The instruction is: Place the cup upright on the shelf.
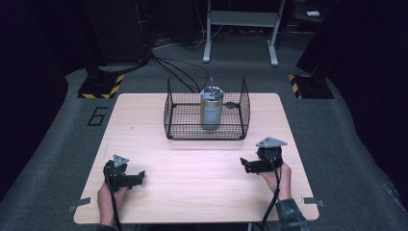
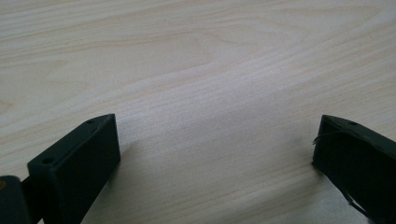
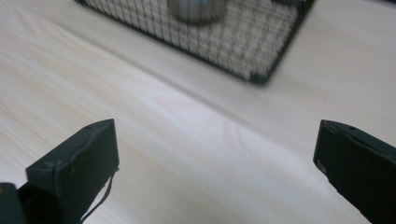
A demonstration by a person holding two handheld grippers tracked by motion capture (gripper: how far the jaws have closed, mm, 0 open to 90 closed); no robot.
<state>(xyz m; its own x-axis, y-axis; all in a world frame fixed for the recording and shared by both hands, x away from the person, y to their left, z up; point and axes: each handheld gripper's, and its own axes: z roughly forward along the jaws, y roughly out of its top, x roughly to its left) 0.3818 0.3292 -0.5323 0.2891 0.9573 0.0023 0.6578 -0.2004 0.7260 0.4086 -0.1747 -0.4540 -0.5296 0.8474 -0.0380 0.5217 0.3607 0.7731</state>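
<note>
A black wire basket (image 1: 174, 111) stands at the far middle of the wooden table (image 1: 192, 163), and a metal canister (image 1: 211, 107) stands upright inside it. My left gripper (image 1: 140, 176) rests near the table's front left, held by a hand, jaws wide apart over bare wood (image 2: 215, 121). My right gripper (image 1: 244, 164) sits at the front right, also open with nothing between its jaws (image 3: 215, 154). In the right gripper view the basket (image 3: 233, 37) and the canister's base (image 3: 196, 9) lie ahead, blurred.
A small dark round object (image 1: 232, 105) lies on the basket floor beside the canister. Beyond the table are grey carpet, cables, a metal stand (image 1: 240, 29) and black-yellow hazard-striped bases (image 1: 101, 87). Bare wood lies between the grippers and the basket.
</note>
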